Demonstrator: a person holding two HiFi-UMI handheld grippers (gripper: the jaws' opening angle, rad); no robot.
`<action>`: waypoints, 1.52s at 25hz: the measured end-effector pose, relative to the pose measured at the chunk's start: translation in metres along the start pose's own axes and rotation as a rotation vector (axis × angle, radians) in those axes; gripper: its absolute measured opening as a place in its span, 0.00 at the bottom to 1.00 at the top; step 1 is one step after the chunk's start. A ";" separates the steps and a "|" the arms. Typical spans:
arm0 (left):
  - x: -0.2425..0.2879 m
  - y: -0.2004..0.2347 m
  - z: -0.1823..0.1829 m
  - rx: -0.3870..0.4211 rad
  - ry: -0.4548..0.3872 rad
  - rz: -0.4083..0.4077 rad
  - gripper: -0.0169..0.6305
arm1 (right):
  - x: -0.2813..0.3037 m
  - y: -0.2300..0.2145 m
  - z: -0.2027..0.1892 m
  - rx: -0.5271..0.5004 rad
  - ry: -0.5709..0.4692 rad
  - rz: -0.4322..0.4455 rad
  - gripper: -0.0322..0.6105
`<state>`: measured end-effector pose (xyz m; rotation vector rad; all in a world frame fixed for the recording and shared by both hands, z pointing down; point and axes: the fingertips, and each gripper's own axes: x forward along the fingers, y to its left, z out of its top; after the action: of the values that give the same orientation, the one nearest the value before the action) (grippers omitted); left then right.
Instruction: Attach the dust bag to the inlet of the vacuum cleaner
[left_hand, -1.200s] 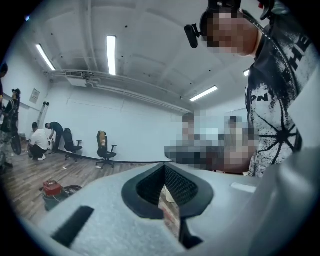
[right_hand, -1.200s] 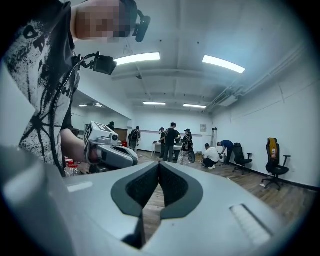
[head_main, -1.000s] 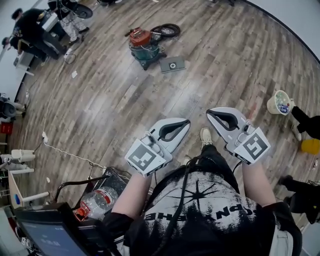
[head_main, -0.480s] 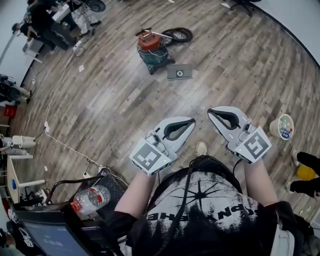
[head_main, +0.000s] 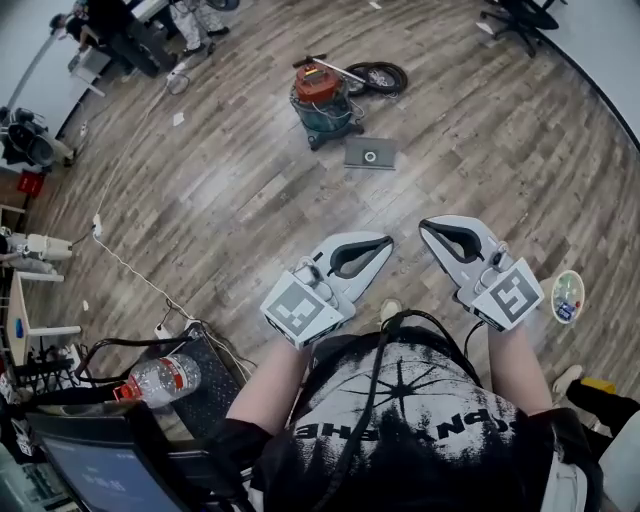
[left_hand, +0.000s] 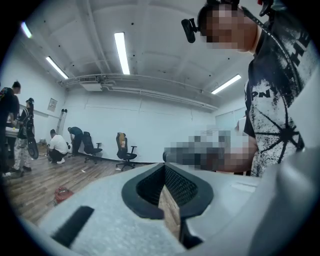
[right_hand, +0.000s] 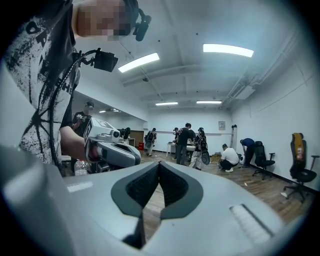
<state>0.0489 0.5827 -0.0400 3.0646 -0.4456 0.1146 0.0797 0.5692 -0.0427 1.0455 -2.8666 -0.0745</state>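
Observation:
The vacuum cleaner (head_main: 324, 98), a teal drum with a red top, stands far ahead on the wood floor, its black hose (head_main: 380, 75) coiled behind it. The dust bag (head_main: 370, 153), a flat grey card with a round hole, lies on the floor just to its right. My left gripper (head_main: 387, 241) and right gripper (head_main: 424, 224) are held level at waist height, far short of both, tips close together. Both are shut with nothing between the jaws. In the left gripper view the shut left gripper (left_hand: 164, 169) shows the vacuum cleaner (left_hand: 61, 194) small at lower left. The right gripper (right_hand: 159, 165) looks at the left gripper (right_hand: 112, 150).
A black cart (head_main: 205, 385) with a water bottle (head_main: 160, 378) and a screen (head_main: 95, 470) stands at my left. A white cable (head_main: 130, 275) runs over the floor. A small bowl (head_main: 566, 297) lies at right. People (head_main: 120, 25) work at far left; an office chair (head_main: 520, 15) is at far right.
The vacuum cleaner and the dust bag have slid down and to the right in the head view, nearer to me. Both grippers stay shut in front of my body.

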 end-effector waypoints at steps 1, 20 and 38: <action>0.004 0.002 -0.001 -0.008 0.016 0.012 0.03 | -0.002 -0.006 -0.002 0.004 0.007 0.008 0.06; 0.015 0.067 0.005 -0.021 0.006 0.075 0.03 | 0.050 -0.049 -0.006 0.021 -0.006 0.086 0.06; 0.016 0.253 0.017 0.018 0.002 -0.066 0.03 | 0.194 -0.155 0.010 -0.011 -0.003 -0.079 0.06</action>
<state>-0.0073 0.3355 -0.0475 3.0922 -0.3445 0.1193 0.0300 0.3253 -0.0510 1.1575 -2.8238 -0.0972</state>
